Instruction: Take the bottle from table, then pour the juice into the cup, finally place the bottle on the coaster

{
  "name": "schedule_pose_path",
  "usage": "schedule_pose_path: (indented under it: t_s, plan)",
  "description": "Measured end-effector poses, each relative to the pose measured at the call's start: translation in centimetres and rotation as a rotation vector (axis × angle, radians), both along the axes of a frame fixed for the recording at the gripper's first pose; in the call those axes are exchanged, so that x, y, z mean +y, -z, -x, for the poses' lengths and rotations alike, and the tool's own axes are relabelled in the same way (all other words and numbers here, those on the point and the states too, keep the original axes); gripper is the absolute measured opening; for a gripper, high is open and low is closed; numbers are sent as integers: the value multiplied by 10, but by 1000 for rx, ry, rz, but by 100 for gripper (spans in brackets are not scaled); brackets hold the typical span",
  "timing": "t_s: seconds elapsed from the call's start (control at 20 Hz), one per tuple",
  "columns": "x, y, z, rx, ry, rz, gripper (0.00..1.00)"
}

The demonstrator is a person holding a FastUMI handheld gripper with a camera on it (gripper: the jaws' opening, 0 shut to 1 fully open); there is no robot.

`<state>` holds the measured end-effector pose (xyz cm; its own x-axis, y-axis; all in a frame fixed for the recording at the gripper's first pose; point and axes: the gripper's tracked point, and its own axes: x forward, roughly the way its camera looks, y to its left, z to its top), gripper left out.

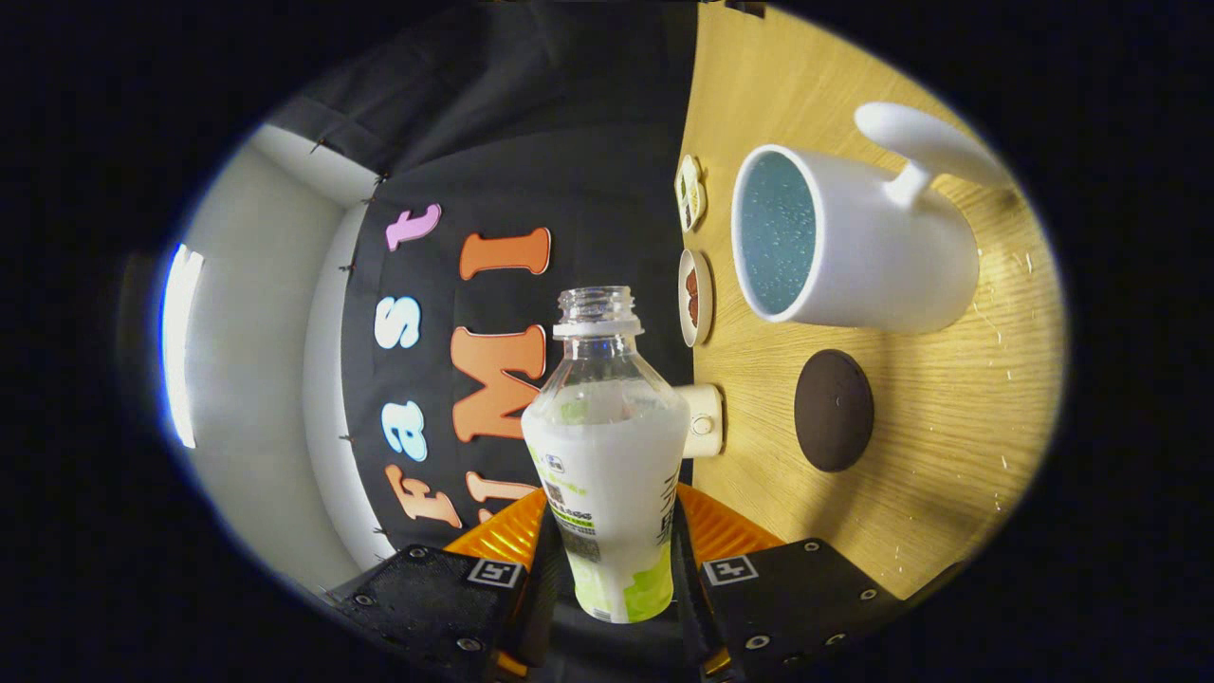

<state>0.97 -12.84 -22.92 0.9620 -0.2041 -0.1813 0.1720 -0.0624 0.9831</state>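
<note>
The gripper [607,569] fingers clamp an uncapped bottle [607,455] at lower centre. Its neck points up the frame; the cup [854,247] lies upper right, its mouth facing left.

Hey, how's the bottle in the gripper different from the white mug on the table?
The bottle is clear plastic with a label and holds white liquid; the mug is opaque white with a speckled blue inside and looks empty. The bottle is clamped between the fingers of the gripper, off the table; the mug stands free on the wood, beyond the dark round coaster. The bottle narrows to a threaded neck; the mug is wide-mouthed with a handle. Both are uncovered.
</note>
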Motion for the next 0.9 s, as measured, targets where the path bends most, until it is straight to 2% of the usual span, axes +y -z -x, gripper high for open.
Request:
schedule_pose_path:
  t_s: [0.35, 0.9]
  plan:
    - [-3, -6, 14, -11, 26, -73, 55]
    - [-1, -8, 9, -20, 61, -148, 55]
